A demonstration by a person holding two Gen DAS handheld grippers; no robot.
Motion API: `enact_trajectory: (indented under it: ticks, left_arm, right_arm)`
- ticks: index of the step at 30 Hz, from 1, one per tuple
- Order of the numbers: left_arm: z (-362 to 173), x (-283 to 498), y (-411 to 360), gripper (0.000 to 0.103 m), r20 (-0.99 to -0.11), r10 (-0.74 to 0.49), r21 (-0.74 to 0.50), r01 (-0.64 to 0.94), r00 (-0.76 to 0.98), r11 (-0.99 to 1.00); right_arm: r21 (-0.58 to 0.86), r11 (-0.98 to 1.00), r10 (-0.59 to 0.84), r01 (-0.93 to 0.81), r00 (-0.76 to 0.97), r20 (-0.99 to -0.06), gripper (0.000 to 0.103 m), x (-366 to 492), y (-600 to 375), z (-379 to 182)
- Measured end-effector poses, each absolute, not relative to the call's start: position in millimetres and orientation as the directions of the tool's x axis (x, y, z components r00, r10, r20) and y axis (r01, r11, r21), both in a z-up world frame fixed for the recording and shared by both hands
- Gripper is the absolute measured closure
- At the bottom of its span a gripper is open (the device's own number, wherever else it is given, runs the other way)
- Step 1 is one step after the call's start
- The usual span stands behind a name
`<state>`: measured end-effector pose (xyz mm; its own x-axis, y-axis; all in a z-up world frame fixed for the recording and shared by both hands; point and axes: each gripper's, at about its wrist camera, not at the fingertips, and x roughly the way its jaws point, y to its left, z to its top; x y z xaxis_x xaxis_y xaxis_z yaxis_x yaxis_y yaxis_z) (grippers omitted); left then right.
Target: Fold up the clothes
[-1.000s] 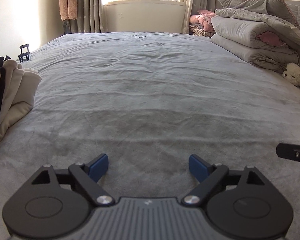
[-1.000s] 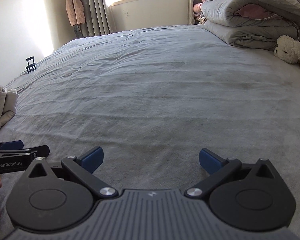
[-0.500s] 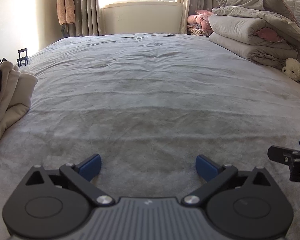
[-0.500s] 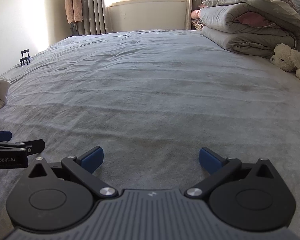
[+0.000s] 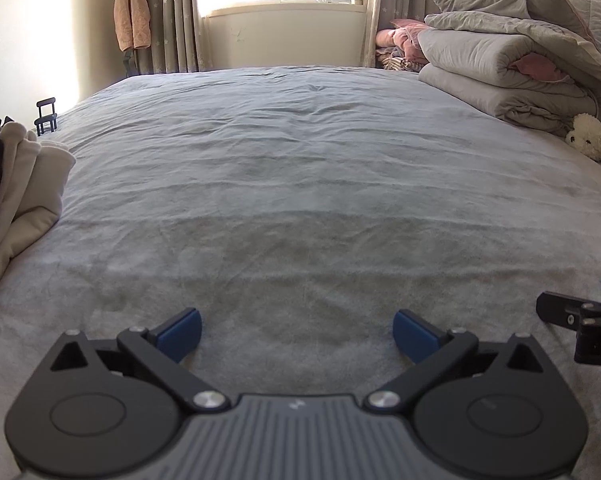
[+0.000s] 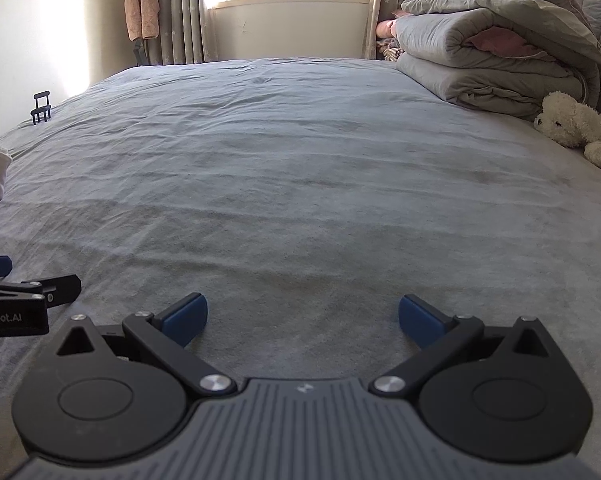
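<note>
We hover left gripper (image 5: 296, 330) and right gripper (image 6: 302, 316), both spread wide, nothing held. Cream clothes stack (image 5: 24, 192) at nine o'clock on grey bedspread (image 5: 300, 184); could be folded pile or pile awaiting folding.

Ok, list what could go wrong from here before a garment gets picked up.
1. The clothes lie stacked at the bed's left edge; a pull on one layer may drag the pile apart or off the side.
2. Both the left gripper and right gripper are open and empty, low over the sheet, so closing here could pinch bedding.
3. They sit close side by side and may collide when swinging left.
</note>
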<state>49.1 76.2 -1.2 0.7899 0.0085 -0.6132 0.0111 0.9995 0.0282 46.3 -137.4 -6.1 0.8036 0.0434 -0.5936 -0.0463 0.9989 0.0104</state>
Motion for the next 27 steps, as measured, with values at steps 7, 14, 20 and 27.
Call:
enact_trajectory:
  ticks: [7, 14, 20, 27]
  left_arm:
    - [-2.2, 49.1, 73.8, 0.0, -0.612, 0.02, 0.037, 0.003, 0.791, 0.999]
    - [-3.2, 49.7, 72.5, 0.0, -0.61, 0.029, 0.039, -0.007, 0.792, 0.999]
    - [-3.6, 49.5, 71.0, 0.0, -0.608, 0.041, 0.042, -0.019, 0.793, 0.999]
    - [-3.5, 49.1, 69.9, 0.0, -0.606, 0.044, 0.046, -0.021, 0.795, 0.999]
  right_arm:
    - [-0.023, 1.0, -0.018, 0.006, 0.805, -0.593, 0.0, 45.9, -132.6, -8.7]
    - [-0.028, 0.999, -0.038, 0.027, 0.803, -0.595, 0.0, 46.1, -132.3, -9.8]
    - [-0.033, 0.998, -0.062, 0.052, 0.802, -0.594, 0.0, 45.4, -131.5, -10.8]
    - [-0.036, 0.998, -0.064, 0.053, 0.804, -0.592, 0.0, 45.6, -130.8, -11.4]
